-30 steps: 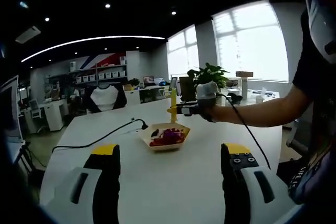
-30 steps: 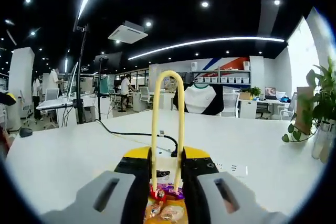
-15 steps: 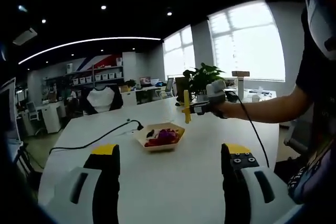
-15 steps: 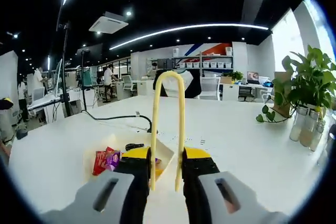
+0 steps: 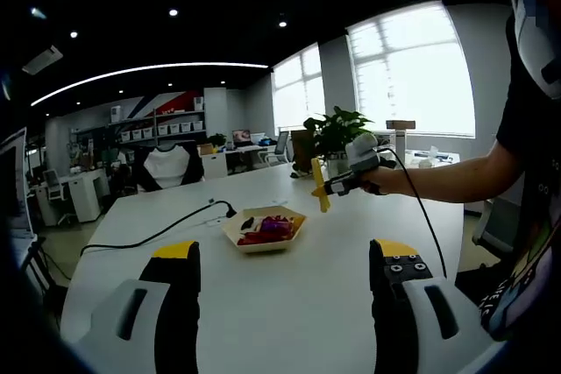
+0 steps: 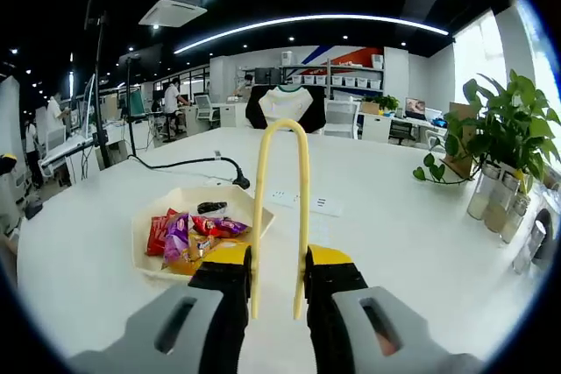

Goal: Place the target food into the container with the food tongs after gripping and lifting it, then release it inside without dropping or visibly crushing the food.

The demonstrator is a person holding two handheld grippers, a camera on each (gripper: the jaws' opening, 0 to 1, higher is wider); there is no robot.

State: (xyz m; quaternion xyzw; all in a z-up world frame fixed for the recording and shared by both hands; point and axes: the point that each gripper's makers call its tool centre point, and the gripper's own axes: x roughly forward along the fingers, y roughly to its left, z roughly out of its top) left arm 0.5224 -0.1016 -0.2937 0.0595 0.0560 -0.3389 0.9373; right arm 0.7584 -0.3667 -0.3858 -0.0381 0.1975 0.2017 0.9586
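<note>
Right gripper (image 6: 277, 291) clamps yellow tongs (image 6: 280, 208), raised beside tray (image 6: 149, 216) | left gripper (image 5: 285, 304) wide, level above table (image 5: 289, 304)

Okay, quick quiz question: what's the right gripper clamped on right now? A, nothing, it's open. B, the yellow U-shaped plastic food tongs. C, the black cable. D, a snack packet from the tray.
B: in the right gripper view the right gripper is closed on the legs of the yellow U-shaped plastic food tongs, whose loop rises over the pale shallow tray of snack packets.
</note>
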